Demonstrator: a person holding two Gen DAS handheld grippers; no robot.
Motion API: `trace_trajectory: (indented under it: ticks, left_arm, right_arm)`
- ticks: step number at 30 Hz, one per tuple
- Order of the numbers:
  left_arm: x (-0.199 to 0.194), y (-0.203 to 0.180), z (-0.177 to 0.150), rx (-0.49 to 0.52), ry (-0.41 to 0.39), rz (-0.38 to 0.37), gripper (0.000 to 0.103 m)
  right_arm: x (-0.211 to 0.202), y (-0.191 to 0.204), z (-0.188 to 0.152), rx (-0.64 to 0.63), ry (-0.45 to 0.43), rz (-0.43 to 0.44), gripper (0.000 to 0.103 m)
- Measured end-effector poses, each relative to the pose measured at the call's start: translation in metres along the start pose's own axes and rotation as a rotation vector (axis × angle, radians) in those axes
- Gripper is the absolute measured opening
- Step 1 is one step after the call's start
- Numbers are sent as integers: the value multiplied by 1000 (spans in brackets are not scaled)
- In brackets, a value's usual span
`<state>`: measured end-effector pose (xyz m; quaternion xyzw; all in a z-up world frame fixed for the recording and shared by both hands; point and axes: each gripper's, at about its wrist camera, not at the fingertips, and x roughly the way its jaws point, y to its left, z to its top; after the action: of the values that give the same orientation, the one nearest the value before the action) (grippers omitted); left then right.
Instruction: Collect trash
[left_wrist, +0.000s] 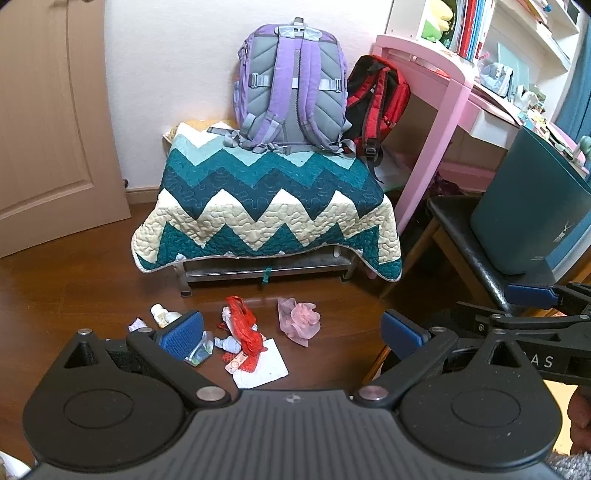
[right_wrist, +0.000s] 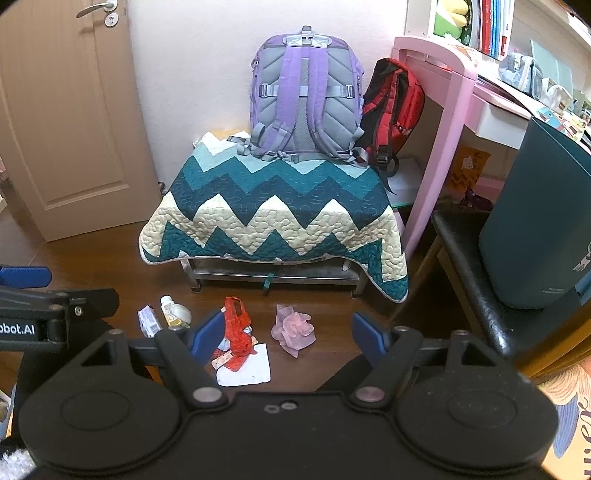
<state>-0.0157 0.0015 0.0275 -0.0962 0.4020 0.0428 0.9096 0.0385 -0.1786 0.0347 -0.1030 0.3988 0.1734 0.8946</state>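
while trash lies ahead, left gripper gapes.

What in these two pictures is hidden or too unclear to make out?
- Small clear plastic packet: left wrist view, partly behind the left gripper's blue finger; contents too small to tell.
- Dark teal plastic bin: both views, top cut off by the picture edge; inside unseen.
- Space under the zigzag quilted blanket: hidden by its hanging edge.
- Small white bottle: label print too small to read.
- Red mesh net bag: right wrist view, left side behind the right gripper's finger.
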Motion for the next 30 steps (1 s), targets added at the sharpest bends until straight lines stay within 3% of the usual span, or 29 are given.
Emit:
trace_trajectory:
  ticks: [30]
  left_arm:
    - [6,3,-1,-13,4,-1,103]
  right_arm:
    - [6,1,-2,-9,12,10,75]
